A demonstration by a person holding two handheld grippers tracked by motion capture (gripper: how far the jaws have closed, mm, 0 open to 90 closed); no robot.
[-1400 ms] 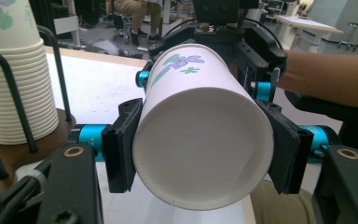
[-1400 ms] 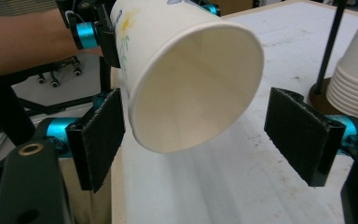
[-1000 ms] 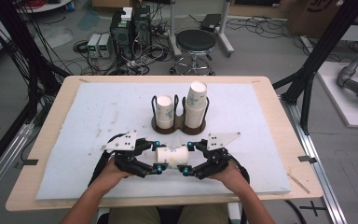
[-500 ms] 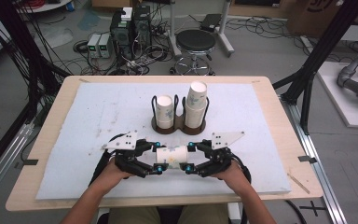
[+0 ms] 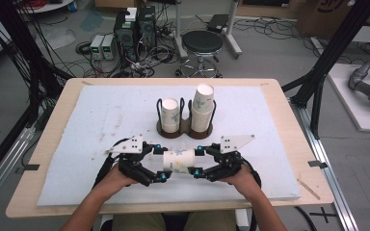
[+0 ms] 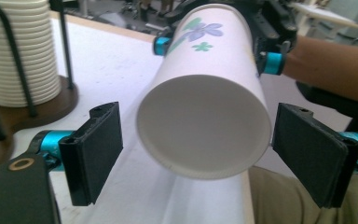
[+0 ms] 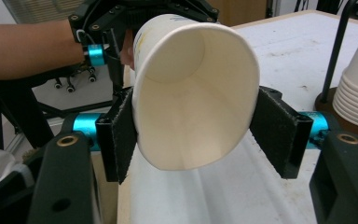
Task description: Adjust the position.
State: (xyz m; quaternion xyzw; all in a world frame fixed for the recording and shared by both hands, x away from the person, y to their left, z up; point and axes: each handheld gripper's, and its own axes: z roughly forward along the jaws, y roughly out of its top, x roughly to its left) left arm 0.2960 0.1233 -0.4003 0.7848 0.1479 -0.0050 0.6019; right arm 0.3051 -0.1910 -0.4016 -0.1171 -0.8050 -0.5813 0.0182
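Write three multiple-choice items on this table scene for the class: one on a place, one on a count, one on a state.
1. Where does the cup rack stand?
A. Past the held cup, mid-table
B. At the table's left edge
C. On the floor

2. How many stacks of cups are in the rack?
A. One
B. Two
C. Four

3. How does the right gripper meet the held cup?
A. Well clear of it
B. Resting on top of it
C. Jaws pressed on its open end

Answers:
1 A: the cup rack sits beyond the held cup.
2 B: a shorter stack and a taller stack.
3 C: the right gripper squeezes the rim out of round.
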